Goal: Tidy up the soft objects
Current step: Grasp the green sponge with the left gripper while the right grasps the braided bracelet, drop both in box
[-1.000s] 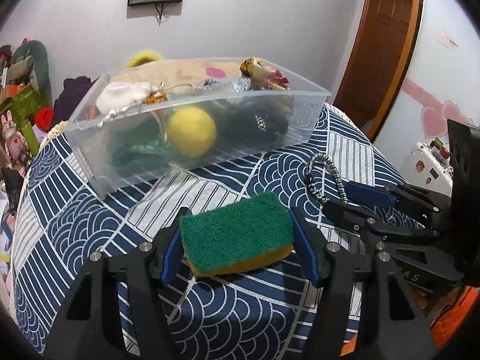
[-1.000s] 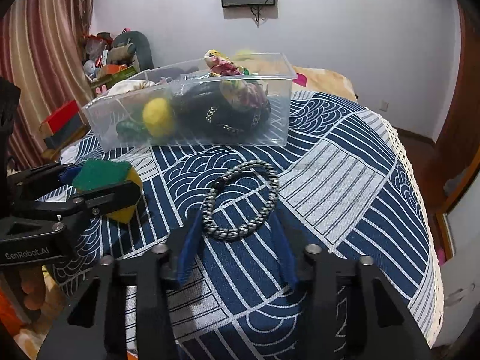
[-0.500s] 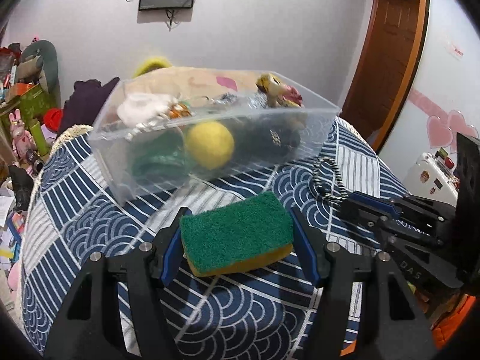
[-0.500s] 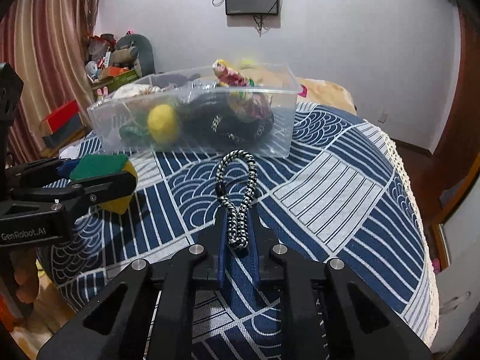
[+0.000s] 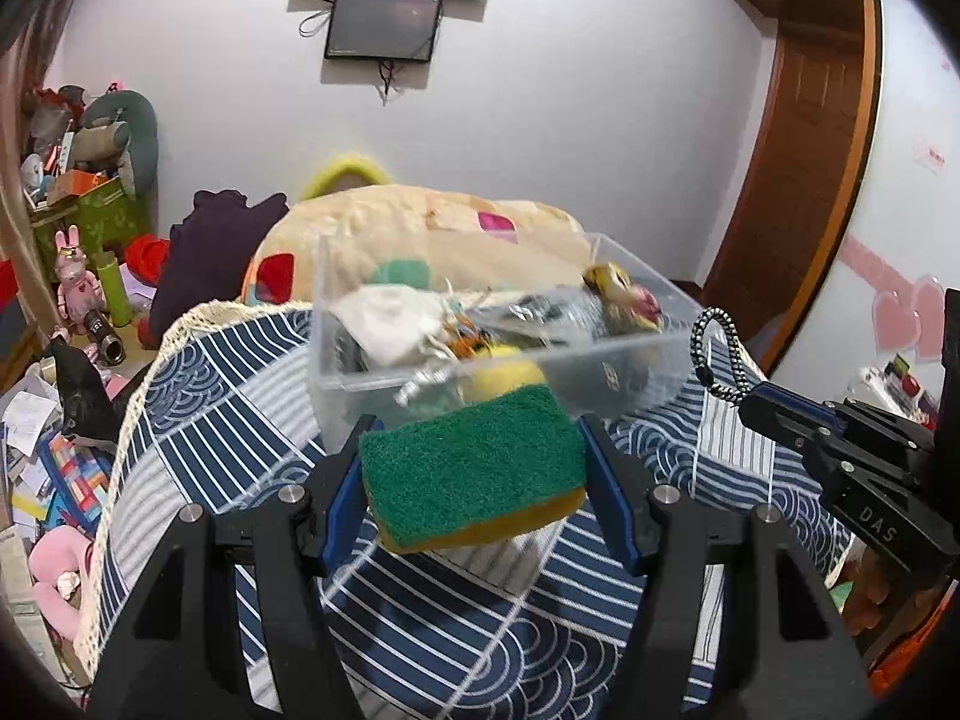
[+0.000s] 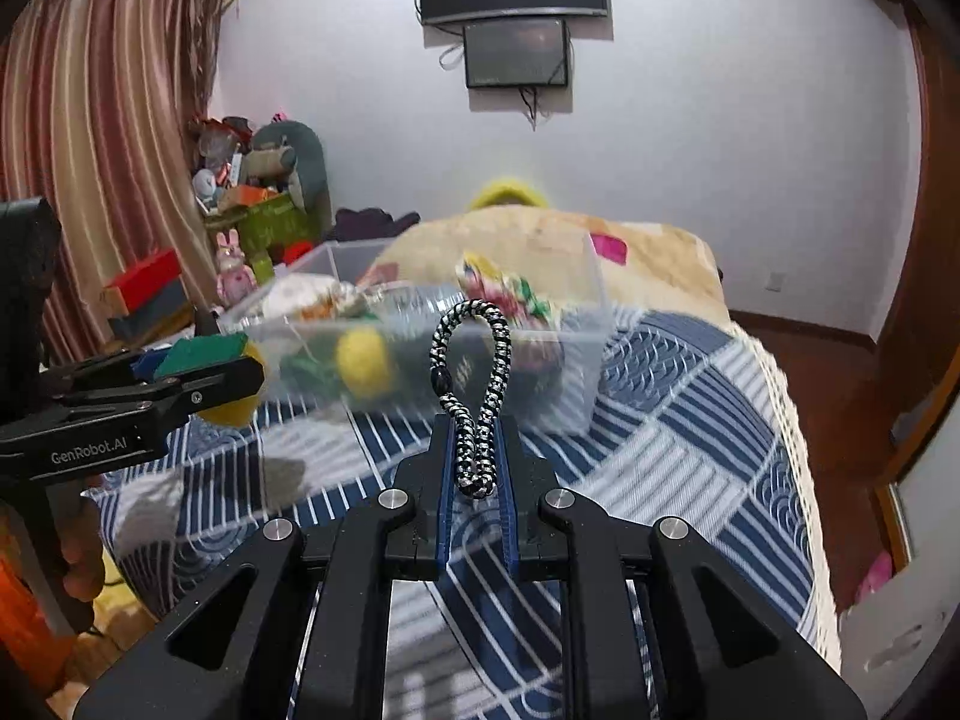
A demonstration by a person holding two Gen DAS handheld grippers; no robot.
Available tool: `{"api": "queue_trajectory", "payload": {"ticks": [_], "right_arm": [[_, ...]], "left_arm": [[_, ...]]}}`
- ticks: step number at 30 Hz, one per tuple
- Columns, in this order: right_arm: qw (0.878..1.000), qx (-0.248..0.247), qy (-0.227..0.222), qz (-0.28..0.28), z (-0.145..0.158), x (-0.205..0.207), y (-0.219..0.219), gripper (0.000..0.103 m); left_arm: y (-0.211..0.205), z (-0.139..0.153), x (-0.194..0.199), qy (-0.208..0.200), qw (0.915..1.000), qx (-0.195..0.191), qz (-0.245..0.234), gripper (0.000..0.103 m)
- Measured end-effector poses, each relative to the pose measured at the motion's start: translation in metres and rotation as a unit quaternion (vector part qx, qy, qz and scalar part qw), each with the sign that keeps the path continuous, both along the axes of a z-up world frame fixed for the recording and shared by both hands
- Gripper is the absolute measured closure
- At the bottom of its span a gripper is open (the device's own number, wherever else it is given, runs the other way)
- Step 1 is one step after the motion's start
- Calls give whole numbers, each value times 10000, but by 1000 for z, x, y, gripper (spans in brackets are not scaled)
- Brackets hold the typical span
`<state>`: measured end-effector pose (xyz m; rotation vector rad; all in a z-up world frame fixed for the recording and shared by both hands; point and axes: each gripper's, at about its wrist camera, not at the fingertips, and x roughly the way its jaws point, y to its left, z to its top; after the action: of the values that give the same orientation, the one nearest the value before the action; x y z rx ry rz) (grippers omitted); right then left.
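Left tongs (image 5: 474, 483) grip sponge (image 5: 471, 468); bin (image 6: 420, 348) contents blurred.

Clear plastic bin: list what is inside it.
Inside the clear plastic bin: a yellow ball, a white cloth, a colourful toy, something dark and something green. Motion blur and the sponge hide the rest.

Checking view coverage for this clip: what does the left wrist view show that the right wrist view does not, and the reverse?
Only the left wrist view shows the wooden door, the pink heart decals and the floor clutter at left.

Only the right wrist view shows the striped curtain and the bare floor past the bed.

Both show the left gripper shut on the green sponge, the right gripper shut on the braided cord loop, the clear bin of soft items with a yellow ball, the blue patterned cloth and the wall screens.
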<state>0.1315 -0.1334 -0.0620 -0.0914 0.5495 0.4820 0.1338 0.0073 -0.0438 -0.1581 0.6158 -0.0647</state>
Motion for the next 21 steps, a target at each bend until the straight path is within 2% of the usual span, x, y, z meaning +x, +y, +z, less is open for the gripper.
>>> {"api": "queue_trajectory", "payload": {"ticks": [11,21], "right_arm": [[9993,40,-322,194,21,18,27,91],[9995,49,-126,286,15,46,47,91]], "left_arm": [[14,19,28,-84,9999,-108,53,39],[13,19,65,-25,9999,-33,91,39]]}}
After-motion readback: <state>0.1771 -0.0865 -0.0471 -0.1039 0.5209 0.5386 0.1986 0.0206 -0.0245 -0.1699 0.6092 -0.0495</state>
